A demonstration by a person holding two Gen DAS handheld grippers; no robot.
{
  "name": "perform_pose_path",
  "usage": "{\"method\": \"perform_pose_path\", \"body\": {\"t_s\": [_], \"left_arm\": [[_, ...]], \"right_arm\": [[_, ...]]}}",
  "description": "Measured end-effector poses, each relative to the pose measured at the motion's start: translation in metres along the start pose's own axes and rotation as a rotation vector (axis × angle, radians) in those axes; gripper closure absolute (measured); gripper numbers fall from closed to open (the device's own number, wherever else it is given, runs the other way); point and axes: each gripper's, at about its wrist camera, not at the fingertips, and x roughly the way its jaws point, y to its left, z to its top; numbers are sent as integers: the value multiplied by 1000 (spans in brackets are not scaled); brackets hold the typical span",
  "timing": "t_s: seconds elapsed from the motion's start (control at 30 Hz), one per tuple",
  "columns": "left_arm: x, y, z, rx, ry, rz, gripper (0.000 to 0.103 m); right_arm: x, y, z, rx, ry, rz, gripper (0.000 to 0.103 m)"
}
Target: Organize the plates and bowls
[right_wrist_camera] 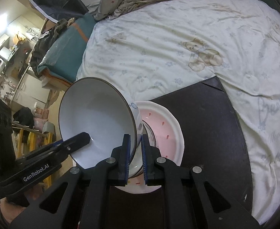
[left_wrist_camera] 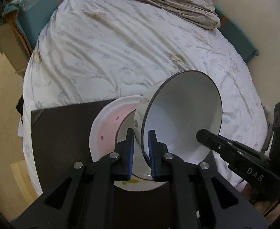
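White ceramic bowl with dark rim (left_wrist_camera: 182, 114), tilted on edge above the pink-centred white scalloped plate (left_wrist_camera: 109, 126) on the black square board (left_wrist_camera: 59, 133) laid on the bed (left_wrist_camera: 140, 47).

Left gripper (left_wrist_camera: 141, 153): fingers clamped on the rim at 6 o'clock.

Right gripper (right_wrist_camera: 135, 157): fingers clamped on the opposite rim.

Handling, by judgement: rigid, glazed, slippery, breakable, moderately heavy. Best held at the rim, wall between pads.
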Motion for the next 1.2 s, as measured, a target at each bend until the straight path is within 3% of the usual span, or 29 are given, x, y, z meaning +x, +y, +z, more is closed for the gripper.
{"method": "perform_pose_path", "body": {"t_s": [0.17,0.33,0.57,0.7,0.8,1.2], "left_arm": [[3,2,2,1,-4,8,92],[9,13,-3,-56,66,-10,91],[18,17,-14,-55,144,-23,89],[17,12,-13,-36,125,31,88],[13,14,-10,-48,107,25,86],[20,24,1,-69,63,52,85]], "right_arm": [[8,-1,2,-2,21,5,90],[17,-2,-2,13,83,4,91],[26,-4,-10,-10,152,-16,89],[27,-8,-7,19,158,-15,88],[30,-12,-6,52,172,-5,87],[24,-22,16,90,40,34,87]]}}
